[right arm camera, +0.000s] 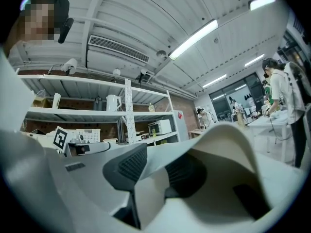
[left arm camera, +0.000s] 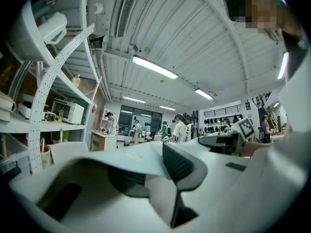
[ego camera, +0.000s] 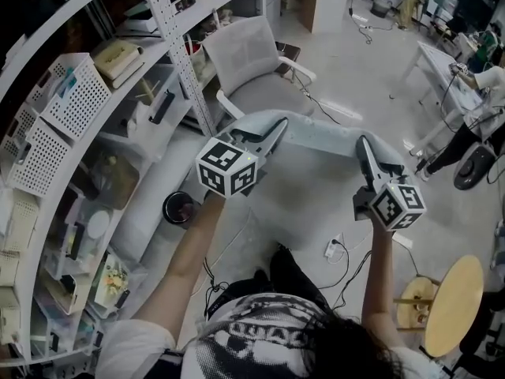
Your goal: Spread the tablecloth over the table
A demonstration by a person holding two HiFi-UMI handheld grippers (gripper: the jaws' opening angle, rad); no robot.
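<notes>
A pale grey-blue tablecloth (ego camera: 323, 135) stretches as a band between my two grippers, held up in front of me above the floor. My left gripper (ego camera: 276, 126) is shut on one end of it. In the left gripper view the cloth (left arm camera: 131, 161) lies folded between the jaws of the left gripper (left arm camera: 155, 174), and a dark ribbed pad (left arm camera: 181, 165) presses on it. My right gripper (ego camera: 364, 143) is shut on the other end. The right gripper view shows the cloth (right arm camera: 218, 140) curling over the jaws of the right gripper (right arm camera: 155, 176). Both grippers point level.
Metal shelving (ego camera: 95, 125) with baskets and boxes fills the left side. A white chair (ego camera: 254, 61) stands ahead, a round wooden stool (ego camera: 455, 306) at the lower right. A power strip (ego camera: 332, 249) with cables and a black round object (ego camera: 180, 208) lie on the floor. A person (ego camera: 481, 105) works at the far right.
</notes>
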